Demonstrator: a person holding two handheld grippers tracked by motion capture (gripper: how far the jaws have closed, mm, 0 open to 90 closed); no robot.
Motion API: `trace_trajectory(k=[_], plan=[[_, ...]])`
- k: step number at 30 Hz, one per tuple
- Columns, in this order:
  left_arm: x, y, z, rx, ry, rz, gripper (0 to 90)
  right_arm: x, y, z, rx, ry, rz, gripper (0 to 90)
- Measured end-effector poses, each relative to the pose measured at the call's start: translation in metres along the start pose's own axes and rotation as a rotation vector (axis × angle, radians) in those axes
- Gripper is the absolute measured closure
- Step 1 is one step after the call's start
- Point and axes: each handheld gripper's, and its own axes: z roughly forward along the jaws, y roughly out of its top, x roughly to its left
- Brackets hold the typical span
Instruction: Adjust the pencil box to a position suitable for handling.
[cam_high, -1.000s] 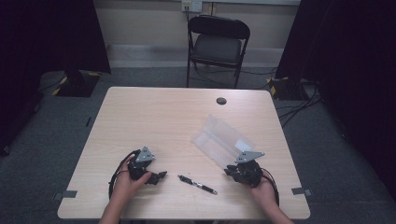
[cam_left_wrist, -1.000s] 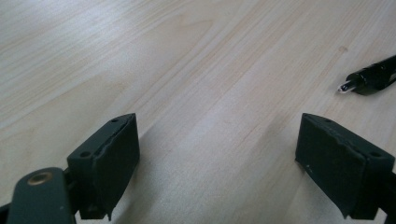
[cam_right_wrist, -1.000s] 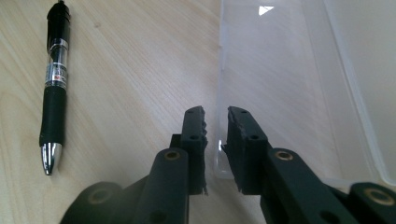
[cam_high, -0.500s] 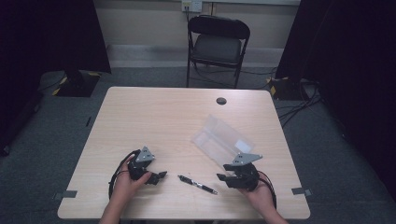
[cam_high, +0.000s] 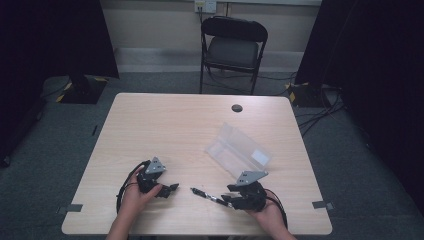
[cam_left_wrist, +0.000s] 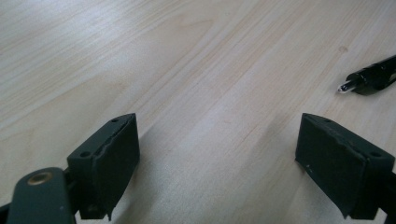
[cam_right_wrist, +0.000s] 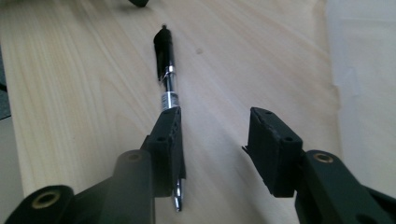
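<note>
Black folding chair (cam_high: 233, 47) stands behind table (cam_high: 175, 125).

The pale wooden table (cam_left_wrist: 196, 70) shows fine straight grain under a smooth, faintly sheeny finish. On it lies a glossy black plastic pen (cam_right_wrist: 166, 65) with a clear barrel section and a bright metal band, and far right of it a clear, smooth plastic case (cam_high: 239, 149). The black gripper jaws look matt, with slightly rough moulded edges.
</note>
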Motion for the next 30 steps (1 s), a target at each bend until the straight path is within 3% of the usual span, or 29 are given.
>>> trace_trajectory(k=[7, 14, 22, 30], plan=[[0.0, 0.0, 0.0, 0.0, 0.0, 0.001, 13.4, 0.01, -0.001, 0.011, 0.018, 0.043, -0.03, 62.6], [0.0, 0.0, 0.0, 0.0, 0.0, 0.0, 13.4, 0.012, -0.003, 0.015, 0.033, 0.056, -0.046, 73.2], [0.0, 0.0, 0.0, 0.0, 0.0, 0.001, 13.4, 0.019, -0.006, 0.015, 0.019, 0.022, -0.088, 79.2], [0.0, 0.0, 0.0, -0.002, -0.001, 0.0, 13.4, 0.02, -0.003, 0.015, 0.043, 0.022, -0.06, 80.3]])
